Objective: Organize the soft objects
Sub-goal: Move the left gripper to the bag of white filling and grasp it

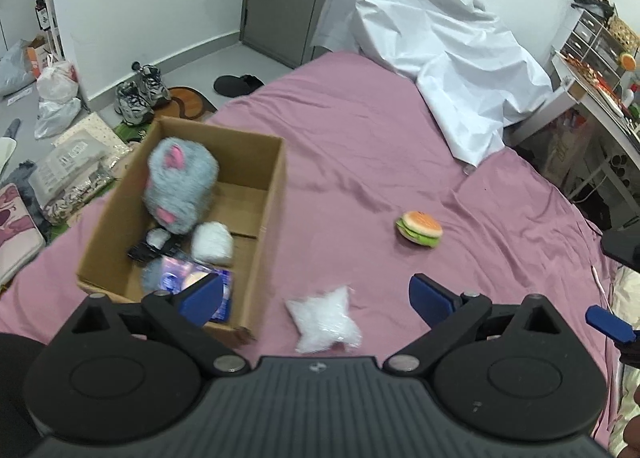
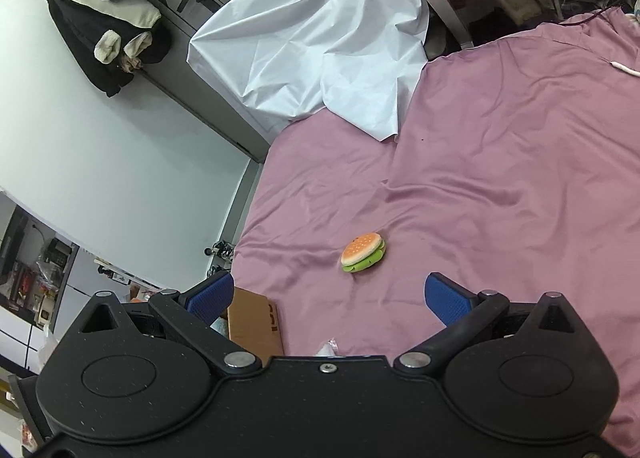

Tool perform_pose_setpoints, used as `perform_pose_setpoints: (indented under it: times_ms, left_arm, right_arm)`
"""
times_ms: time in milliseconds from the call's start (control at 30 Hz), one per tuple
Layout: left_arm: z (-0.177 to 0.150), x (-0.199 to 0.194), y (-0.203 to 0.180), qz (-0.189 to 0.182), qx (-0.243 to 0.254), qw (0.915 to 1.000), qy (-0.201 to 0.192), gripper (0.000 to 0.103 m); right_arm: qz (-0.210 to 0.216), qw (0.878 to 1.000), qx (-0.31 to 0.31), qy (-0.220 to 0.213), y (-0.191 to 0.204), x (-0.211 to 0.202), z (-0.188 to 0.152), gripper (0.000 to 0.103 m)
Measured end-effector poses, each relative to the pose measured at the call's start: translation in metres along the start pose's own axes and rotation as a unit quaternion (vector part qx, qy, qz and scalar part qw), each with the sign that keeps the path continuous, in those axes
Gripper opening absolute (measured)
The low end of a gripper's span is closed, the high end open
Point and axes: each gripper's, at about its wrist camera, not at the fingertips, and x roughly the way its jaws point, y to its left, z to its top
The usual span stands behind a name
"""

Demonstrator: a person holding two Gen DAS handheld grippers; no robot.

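Note:
A cardboard box point(image 1: 264, 194) stands on the pink bed at the left. It holds a grey and pink plush point(image 1: 178, 182), a white fluffy ball point(image 1: 212, 243) and other small items. A white star-shaped soft toy point(image 1: 324, 320) lies on the bed between the fingers of my left gripper point(image 1: 316, 298), which is open and empty. A plush hamburger point(image 1: 420, 228) lies to the right, apart from it. In the right wrist view the hamburger point(image 2: 363, 251) lies ahead of my right gripper point(image 2: 330, 296), which is open and empty. A corner of the box point(image 2: 256, 322) shows at its left finger.
A white sheet point(image 1: 444, 50) is heaped at the far end of the bed point(image 1: 360, 138). Shoes point(image 1: 140, 94), bags and packages lie on the floor at the left. A desk with shelves point(image 1: 596, 70) stands at the right. Clothes hang on a door point(image 2: 108, 38).

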Motion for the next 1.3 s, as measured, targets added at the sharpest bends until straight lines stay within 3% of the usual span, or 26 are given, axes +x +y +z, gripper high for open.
perform_pose_setpoints:
  times_ms: [333,600,1000,1300]
  left_arm:
    - [-0.023,0.038,-0.024,0.013,-0.002,0.9994,0.033,0.090]
    - [-0.032,0.059,-0.038,0.028,-0.011,0.9989,0.036,0.086]
    - [-0.045,0.091,-0.044,0.067,-0.021,0.9962,0.051,0.076]
    - [-0.051,0.113,-0.047,0.108,-0.013,0.9926,0.054,0.075]
  right_arm:
    - [-0.012,1.000,-0.026,-0.003,-0.004,0.005,-0.002,0.103]
    - [-0.019,0.998,-0.056,0.013,-0.007,0.015,-0.006,0.103]
    - [-0.034,0.993,-0.106,0.032,-0.008,0.026,-0.011,0.103]
    - [-0.013,0.992,-0.115,0.044,-0.011,0.038,-0.014,0.103]
